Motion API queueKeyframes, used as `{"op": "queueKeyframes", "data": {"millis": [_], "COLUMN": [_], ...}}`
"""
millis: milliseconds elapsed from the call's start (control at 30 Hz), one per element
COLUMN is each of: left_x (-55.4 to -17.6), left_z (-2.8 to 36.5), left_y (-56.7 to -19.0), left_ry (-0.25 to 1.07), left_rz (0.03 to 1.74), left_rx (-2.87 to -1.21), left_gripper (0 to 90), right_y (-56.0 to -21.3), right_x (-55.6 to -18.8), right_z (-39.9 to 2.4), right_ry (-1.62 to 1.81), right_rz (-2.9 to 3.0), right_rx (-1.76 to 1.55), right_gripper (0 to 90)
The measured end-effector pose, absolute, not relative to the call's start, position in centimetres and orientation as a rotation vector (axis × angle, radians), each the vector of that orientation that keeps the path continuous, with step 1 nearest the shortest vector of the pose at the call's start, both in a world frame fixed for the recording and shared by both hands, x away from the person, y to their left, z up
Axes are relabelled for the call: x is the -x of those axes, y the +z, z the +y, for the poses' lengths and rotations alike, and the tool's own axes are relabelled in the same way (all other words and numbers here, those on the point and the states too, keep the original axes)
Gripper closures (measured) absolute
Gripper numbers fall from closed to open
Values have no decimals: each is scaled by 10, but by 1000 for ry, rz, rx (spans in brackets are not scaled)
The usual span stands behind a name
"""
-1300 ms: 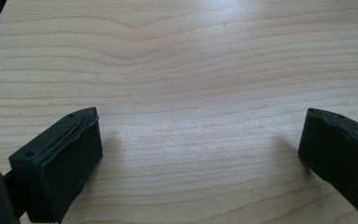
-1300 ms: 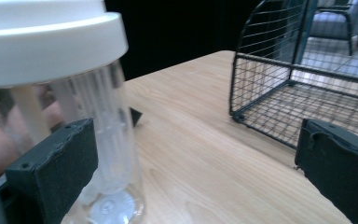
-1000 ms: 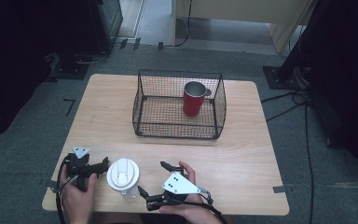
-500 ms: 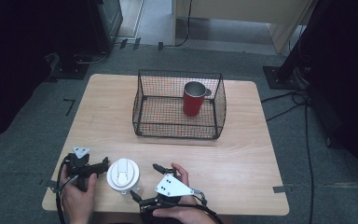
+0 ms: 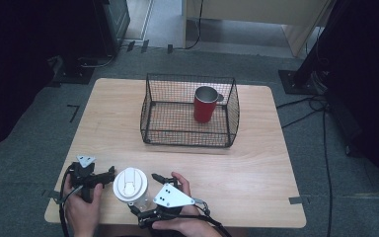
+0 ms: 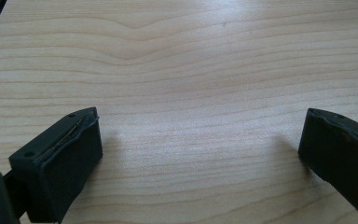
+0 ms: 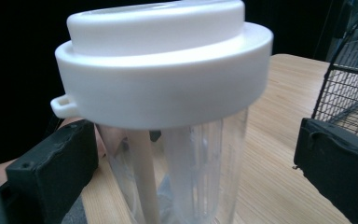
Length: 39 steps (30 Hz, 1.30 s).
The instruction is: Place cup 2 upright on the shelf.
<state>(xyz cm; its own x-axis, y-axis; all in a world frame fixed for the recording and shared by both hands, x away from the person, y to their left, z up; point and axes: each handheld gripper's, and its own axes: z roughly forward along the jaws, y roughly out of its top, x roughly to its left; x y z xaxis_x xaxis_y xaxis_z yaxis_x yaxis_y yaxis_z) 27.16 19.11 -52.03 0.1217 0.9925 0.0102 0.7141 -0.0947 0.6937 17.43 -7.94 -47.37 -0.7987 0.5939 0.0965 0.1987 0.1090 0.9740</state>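
1. Nearest the person, the right gripper (image 5: 145,195) has its jaws spread wide on either side of the clear tumbler (image 7: 177,177) with the white lid (image 5: 130,183), not pinching it yet. I'd close on the clear wall below the lid, square on, so it doesn't tip.
2. Just left of the tumbler, the left gripper (image 6: 200,149) sits low over bare table (image 6: 182,56), jaws wide apart, holding nothing.
3. Farther back mid-table is the wire basket (image 5: 190,140), with 1 red cup (image 5: 205,104) upright inside. Probably where the tumbler's headed, so lift high enough to clear the rim.
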Motion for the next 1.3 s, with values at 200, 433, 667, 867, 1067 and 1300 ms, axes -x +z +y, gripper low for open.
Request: {"op": "queueKeyframes", "data": {"millis": [200,433,667,867,1067,1300], "left_x": [-272,-272,-272,-272,-272,-272], "left_z": [191,191,191,191,191,191], "left_y": [-520,-520,-520,-520,-520,-520], "left_ry": [676,676,676,676,676,675], "left_rz": [1646,1646,1646,1646,1647,1647], "left_rx": [-1869,-1869,-1869,-1869,-1869,-1869], "left_gripper": [0,0,0,0,0,0], "right_y": [-474,-474,-472,-473,-476,-476], "right_x": [-177,-179,-182,-184,-184,-185], "right_z": [-70,-63,-59,-56,-51,-51], "right_ry": [1746,1755,1754,1745,1743,1746], "right_rz": [2086,2092,2095,2098,2105,2106], "right_rx": [-783,-801,-791,-785,-784,-799], "right_gripper": [38,72,77,94,140,144]}}
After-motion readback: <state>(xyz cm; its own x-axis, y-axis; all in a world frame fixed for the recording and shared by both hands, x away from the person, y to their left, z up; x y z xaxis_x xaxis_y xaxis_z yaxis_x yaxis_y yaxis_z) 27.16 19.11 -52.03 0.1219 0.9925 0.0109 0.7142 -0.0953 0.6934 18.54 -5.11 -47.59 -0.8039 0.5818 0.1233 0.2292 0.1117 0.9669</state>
